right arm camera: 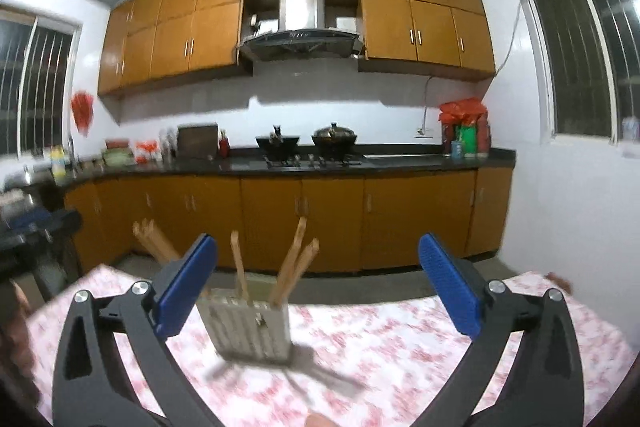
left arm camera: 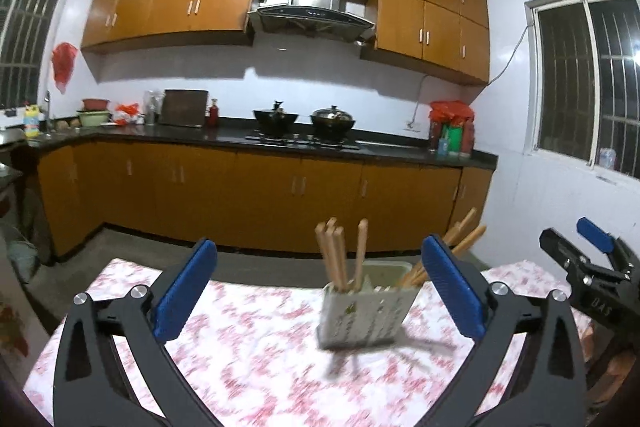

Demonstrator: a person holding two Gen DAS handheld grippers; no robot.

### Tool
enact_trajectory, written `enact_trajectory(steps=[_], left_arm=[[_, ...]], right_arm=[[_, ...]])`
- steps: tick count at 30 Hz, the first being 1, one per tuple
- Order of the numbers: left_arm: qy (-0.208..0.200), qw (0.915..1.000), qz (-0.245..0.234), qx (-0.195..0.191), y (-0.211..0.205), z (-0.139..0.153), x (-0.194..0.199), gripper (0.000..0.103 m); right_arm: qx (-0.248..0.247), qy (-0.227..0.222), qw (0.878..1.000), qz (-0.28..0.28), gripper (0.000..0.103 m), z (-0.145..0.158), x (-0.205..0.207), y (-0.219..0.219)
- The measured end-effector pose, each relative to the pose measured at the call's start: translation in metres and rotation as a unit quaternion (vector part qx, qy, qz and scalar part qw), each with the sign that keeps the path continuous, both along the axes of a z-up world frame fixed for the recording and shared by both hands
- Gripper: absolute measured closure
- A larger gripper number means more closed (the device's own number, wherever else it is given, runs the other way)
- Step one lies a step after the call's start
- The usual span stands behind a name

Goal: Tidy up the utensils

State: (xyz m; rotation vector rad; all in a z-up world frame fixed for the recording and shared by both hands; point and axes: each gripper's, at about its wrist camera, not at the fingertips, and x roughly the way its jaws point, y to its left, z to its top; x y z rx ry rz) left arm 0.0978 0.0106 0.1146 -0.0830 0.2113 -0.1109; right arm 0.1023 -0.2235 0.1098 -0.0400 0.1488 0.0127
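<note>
both tongs wide open over the flowered tablecloth (left arm camera: 256, 359), gripping nothing

the white chopstick holder (left arm camera: 366, 313) with its wooden chopsticks (left arm camera: 340, 255) stands upright ahead of the left gripper (left arm camera: 318, 293), nearer its right finger; ahead of the right gripper (right arm camera: 318, 293) it stands just inside the left finger (right arm camera: 186, 287).

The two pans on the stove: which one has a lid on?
The right pan wears a domed lid with a knob; the left pan is open.
</note>
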Motion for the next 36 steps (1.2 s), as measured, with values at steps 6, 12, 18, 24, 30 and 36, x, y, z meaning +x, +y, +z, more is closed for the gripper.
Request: enact_trajectory(steps=[6,12,18,24,30,36], left_arm=[[0.004,0.9996,0.023,0.018,0.001,-0.025,-0.037,0.002],[0.024,0.9984,0.024,0.046,-0.006,-0.054,-0.059,0.002],[0.037,0.9969,0.031,0.063,-0.011,-0.075,-0.071,0.002],[0.046,0.996,0.038,0.066,-0.009,-0.092,-0.076,0.002],[0.064,0.995,0.036,0.068,-0.01,-0.108,-0.078,0.002],[0.075,0.9944,0.035,0.065,-0.01,-0.117,-0.078,0.002]], right_arm=[[-0.026,0.015,0.999,-0.015,0.004,-0.026,-0.035,0.02],[-0.013,0.023,0.999,-0.026,0.004,-0.05,-0.058,0.025],[0.012,0.052,0.998,-0.016,0.004,-0.068,-0.071,0.022],[0.02,0.082,0.996,-0.017,0.004,-0.092,-0.074,0.019],[0.021,0.1,0.995,-0.02,0.004,-0.109,-0.073,0.019],[0.021,0.1,0.994,-0.023,0.004,-0.113,-0.072,0.017]])
